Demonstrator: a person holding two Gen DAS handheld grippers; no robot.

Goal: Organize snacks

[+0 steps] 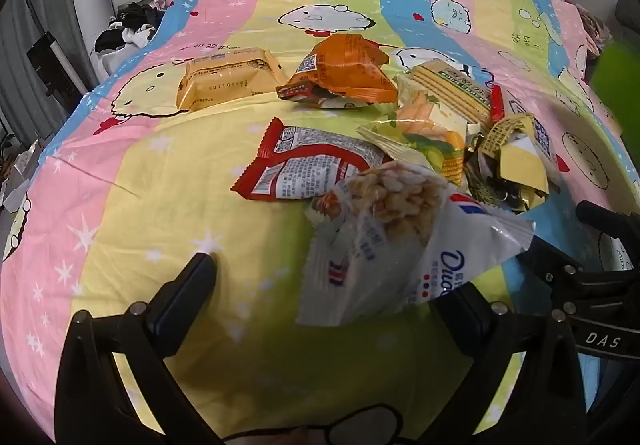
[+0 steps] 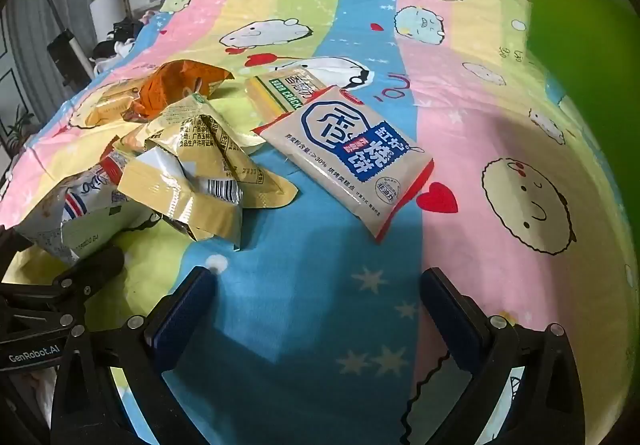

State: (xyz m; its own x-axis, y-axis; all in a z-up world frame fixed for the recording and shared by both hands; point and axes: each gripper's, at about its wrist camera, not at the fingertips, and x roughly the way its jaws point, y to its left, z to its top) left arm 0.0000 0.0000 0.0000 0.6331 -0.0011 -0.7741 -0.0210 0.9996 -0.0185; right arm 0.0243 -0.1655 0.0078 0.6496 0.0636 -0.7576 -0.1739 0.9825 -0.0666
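While both tools are held tilted down over the striped pastel cartoon-print bedsheet [image 1: 120, 173], nothing is gripped: the left gripper [image 1: 328, 285] is seen with its jaws spread wide, and the right gripper [image 2: 316, 289] likewise stands fully apart over bare blue cloth. The snacks are found loose on the sheet, not yet sorted. A white foil pack printed with puffed grains [image 1: 400, 245] lies nearest the left gripper, its lower edge reaching in between the two fingers without being pressed by either pad. Behind it a red-and-white printed sachet [image 1: 312, 165] is partly overlapped, and further back an orange crinkled bag [image 1: 344, 73] and a flat yellow-orange biscuit pack [image 1: 228, 79] are noted. To the right a heap of crumpled gold foil wrappers [image 2: 204, 165] is piled against a pale yellow soda cracker pack [image 2: 276, 93], and a beige flat pouch with a blue emblem [image 2: 352, 153] lies apart, ahead of the right gripper. Several risks are judged to arise. Slippery foil may slide out if only a thin edge is pinched. Overlapping packs may be dragged together, so that two are lifted where one is intended. Crackers could be crushed by a hard closure. Soft bedding may be caught in the pads along with a wrapper. Since the two tools stand close, a collision is possible if both are brought toward the central heap.
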